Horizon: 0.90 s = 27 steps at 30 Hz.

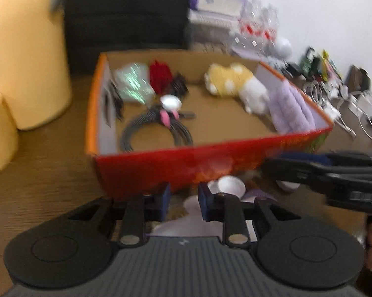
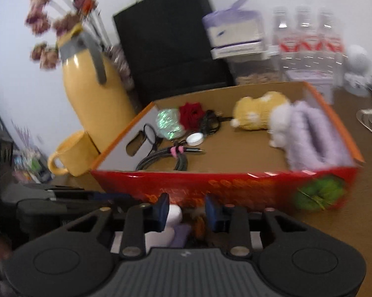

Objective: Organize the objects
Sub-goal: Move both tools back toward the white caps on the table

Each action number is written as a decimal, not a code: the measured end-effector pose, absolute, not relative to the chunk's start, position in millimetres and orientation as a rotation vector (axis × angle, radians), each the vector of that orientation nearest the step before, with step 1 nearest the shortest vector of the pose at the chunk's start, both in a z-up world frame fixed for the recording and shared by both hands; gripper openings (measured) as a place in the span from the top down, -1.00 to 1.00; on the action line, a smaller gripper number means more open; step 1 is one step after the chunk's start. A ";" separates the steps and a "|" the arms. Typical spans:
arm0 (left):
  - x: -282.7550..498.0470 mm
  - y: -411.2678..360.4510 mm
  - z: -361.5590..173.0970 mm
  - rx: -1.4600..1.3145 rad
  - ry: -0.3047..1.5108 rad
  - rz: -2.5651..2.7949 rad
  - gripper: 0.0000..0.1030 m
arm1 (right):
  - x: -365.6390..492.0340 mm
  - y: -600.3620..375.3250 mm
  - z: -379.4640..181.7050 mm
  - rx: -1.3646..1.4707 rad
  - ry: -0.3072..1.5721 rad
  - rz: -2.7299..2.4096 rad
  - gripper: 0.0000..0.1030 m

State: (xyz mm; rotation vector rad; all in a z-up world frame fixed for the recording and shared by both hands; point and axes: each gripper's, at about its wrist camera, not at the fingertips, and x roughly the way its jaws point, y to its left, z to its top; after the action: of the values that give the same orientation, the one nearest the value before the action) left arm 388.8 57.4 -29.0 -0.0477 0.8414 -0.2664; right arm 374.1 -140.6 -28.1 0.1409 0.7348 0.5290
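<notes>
Cardboard box [image 1: 186, 165], open-topped with a red printed front wall and orange rim, sits on a brown wooden surface [image 1: 49, 168] and fills the middle of both views. Inside it, on the left, lie a coiled grey cable [image 2: 161, 159] tied with a pink clip, a white bottle cap [image 1: 170, 102], a red rose-like item [image 2: 191, 115], a shiny greenish packet [image 1: 134, 83] and a pair of glasses [image 2: 150, 133]. On the right of the box lie a yellow and white plush toy [image 1: 229, 79] and, against the right wall, a fluffy lilac item [image 2: 312, 136].

Left hand-held gripper [image 1: 184, 201] is low, just in front of the box's front wall, its blue-padded jaws set narrow. Pale white and lilac things show blurred beneath and between them; whether the pads press on anything cannot be told. Right hand-held gripper [image 2: 186, 211] is beside it at the same wall, jaws also narrow, with a white rounded object [image 2: 172, 219] touching its left pad; a firm grip cannot be confirmed.

Left of the box stand a tall yellow jug [image 2: 96, 99] and a yellow mug [image 2: 69, 154]. Behind it are a black bag [image 2: 166, 42] and clear water bottles [image 2: 307, 39].
</notes>
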 end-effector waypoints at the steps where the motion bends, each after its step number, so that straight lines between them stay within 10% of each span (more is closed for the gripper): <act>1: 390.6 57.4 -34.4 -0.049 0.844 -0.272 0.50 | 378.8 -131.2 -33.3 0.118 0.751 0.521 0.41; 5: 387.9 61.4 -42.5 -0.058 0.811 -0.304 0.70 | 386.5 -112.2 -55.0 0.100 0.796 0.520 0.89; 17: 365.8 79.7 -19.2 -0.112 0.694 -0.251 0.98 | 360.5 -137.7 -37.4 0.150 0.694 0.535 0.95; 23: 378.7 71.0 -30.3 -0.099 0.745 -0.247 0.10 | 333.4 -182.8 -18.0 0.178 0.609 0.479 0.95; 27: 384.5 54.0 -47.2 -0.032 0.779 -0.349 -0.13 | 336.2 -200.1 -30.5 0.241 0.662 0.469 0.94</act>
State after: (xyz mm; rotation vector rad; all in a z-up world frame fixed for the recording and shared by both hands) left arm 384.5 54.0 -47.2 -0.0319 0.7789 -0.3491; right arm 336.2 -200.1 -30.5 0.2412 0.6620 0.4686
